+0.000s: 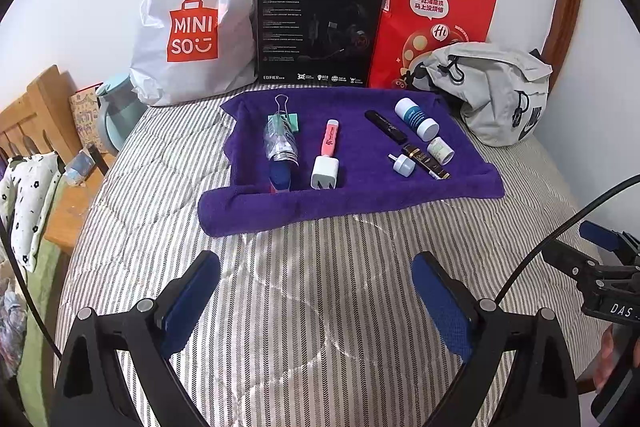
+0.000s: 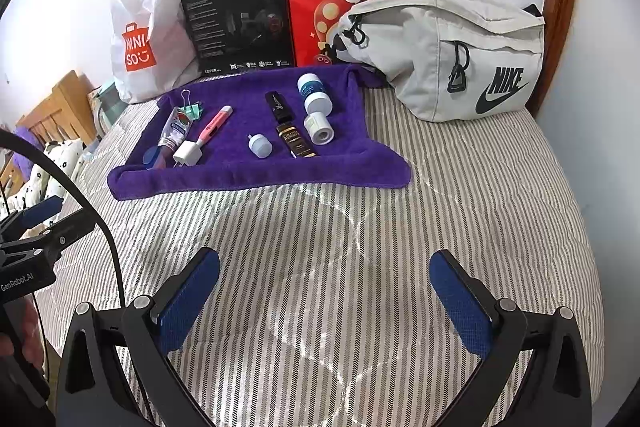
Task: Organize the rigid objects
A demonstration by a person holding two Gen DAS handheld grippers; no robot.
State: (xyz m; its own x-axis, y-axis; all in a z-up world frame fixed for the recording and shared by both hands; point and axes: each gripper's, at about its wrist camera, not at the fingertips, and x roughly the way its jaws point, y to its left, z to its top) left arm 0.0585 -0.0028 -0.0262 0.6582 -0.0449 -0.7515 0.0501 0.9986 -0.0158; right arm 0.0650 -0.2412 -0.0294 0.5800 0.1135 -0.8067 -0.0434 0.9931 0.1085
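A purple towel (image 1: 360, 195) (image 2: 224, 179) lies on the striped bed with small items on it: a clear tube with a blue cap (image 1: 280, 147) (image 2: 174, 133), a binder clip (image 1: 292, 121), a pink pen (image 1: 330, 141) (image 2: 214, 125), a white plug (image 1: 325, 173) (image 2: 187, 155), a black stick (image 1: 386, 127) (image 2: 280, 105), a dark gold-lettered tube (image 1: 426, 161) (image 2: 296, 141), a round white adapter (image 1: 402, 165) (image 2: 260, 145) and two white bottles (image 1: 416, 118) (image 2: 315, 93). My left gripper (image 1: 316, 287) and right gripper (image 2: 324, 287) hover open over the bed, short of the towel, holding nothing.
Against the wall stand a white Miniso bag (image 1: 192, 23), a black headset box (image 1: 316, 27) and a red paper bag (image 1: 432, 11). A grey Nike waist bag (image 2: 448, 55) lies right of the towel. A wooden headboard (image 1: 36, 115) and bedside clutter are at the left.
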